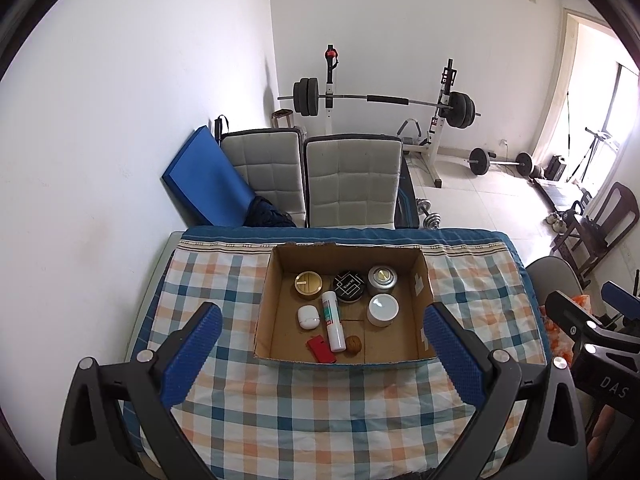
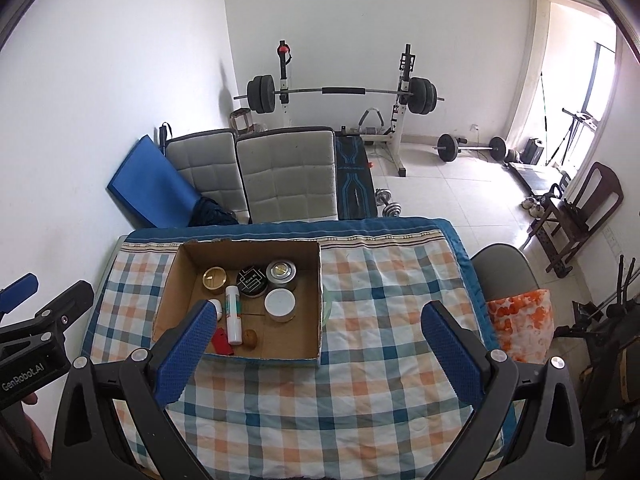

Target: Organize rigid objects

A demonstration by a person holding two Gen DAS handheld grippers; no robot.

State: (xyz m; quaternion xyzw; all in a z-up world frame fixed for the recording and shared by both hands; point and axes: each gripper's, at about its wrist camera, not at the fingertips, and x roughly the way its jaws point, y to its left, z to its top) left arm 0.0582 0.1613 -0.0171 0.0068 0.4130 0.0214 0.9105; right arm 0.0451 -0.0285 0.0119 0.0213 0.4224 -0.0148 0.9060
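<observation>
Both claws are up over the surface [image 1: 320, 420] with the checked cloth [image 2: 360, 380] on it, and both are spread wide and released, nothing between the blue pads.

The left claw [image 1: 322, 344] sits pretty much square on the cardboard box [image 1: 276, 280], which lies just ahead of its fingertips and between them. The right claw [image 2: 320, 340] is off to the side of it, so the box [image 2: 312, 300] is ahead and toward its left pad, and that pad hides part of the near left corner.

Everything is inside the box, none of it touching a claw:
- a gold tin [image 1: 308, 283] in the far row on the left
- a black tin [image 1: 349, 286] with white lines on the lid next to it
- a silver tin [image 1: 382, 279] on the right of that row
- a white jar [image 1: 383, 309] just in front of the silver one
- a white tube [image 1: 333, 321] lying down the middle, pointing roughly toward the left claw
- a small white case [image 1: 307, 317] left of the tube
- a red lighter [image 1: 319, 349] and a walnut [image 1: 353, 344] nearest the claw, either side of the tube's near end

Each claw's body shows at the edge of the other's view.
</observation>
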